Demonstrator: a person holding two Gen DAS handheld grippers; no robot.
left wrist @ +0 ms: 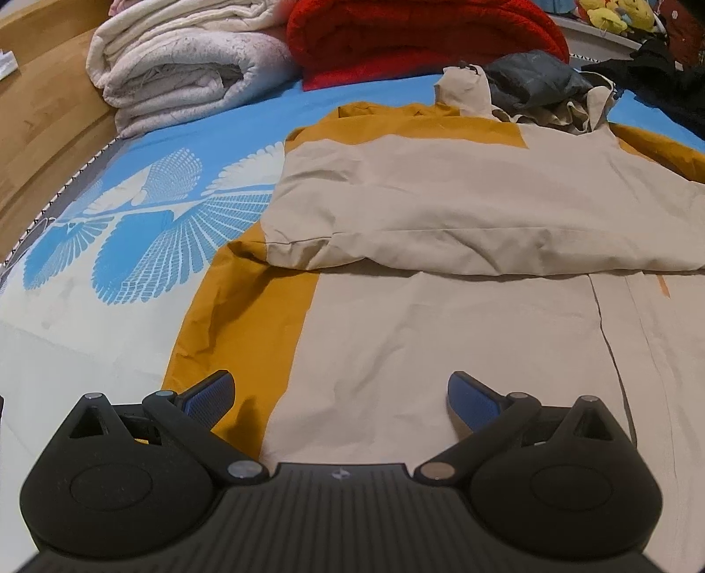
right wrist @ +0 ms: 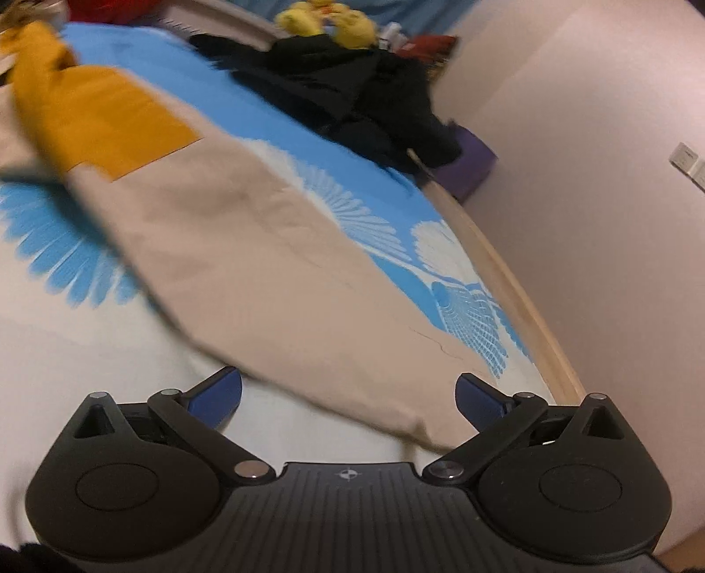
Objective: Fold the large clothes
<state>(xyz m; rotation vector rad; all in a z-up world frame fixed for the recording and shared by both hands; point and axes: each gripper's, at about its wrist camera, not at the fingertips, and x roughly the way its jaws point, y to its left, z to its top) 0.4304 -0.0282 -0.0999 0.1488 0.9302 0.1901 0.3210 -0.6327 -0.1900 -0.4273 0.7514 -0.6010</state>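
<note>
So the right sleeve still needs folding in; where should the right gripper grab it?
Grip the cuff end of the sleeve, coming from the bed's near edge. It lies flat, pointing at the open right gripper, with the hem between its fingers.

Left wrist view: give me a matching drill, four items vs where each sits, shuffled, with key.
Items:
1. beige and mustard jacket
2. white folded quilt
3. red fleece blanket
4. left gripper

Places:
A. far left of the bed, by the wooden frame
B. open, over the jacket's near hem
C. spread flat mid-bed, one sleeve folded across
D. far edge, right of the quilt

Pairs: 1-C, 2-A, 3-D, 4-B
</note>
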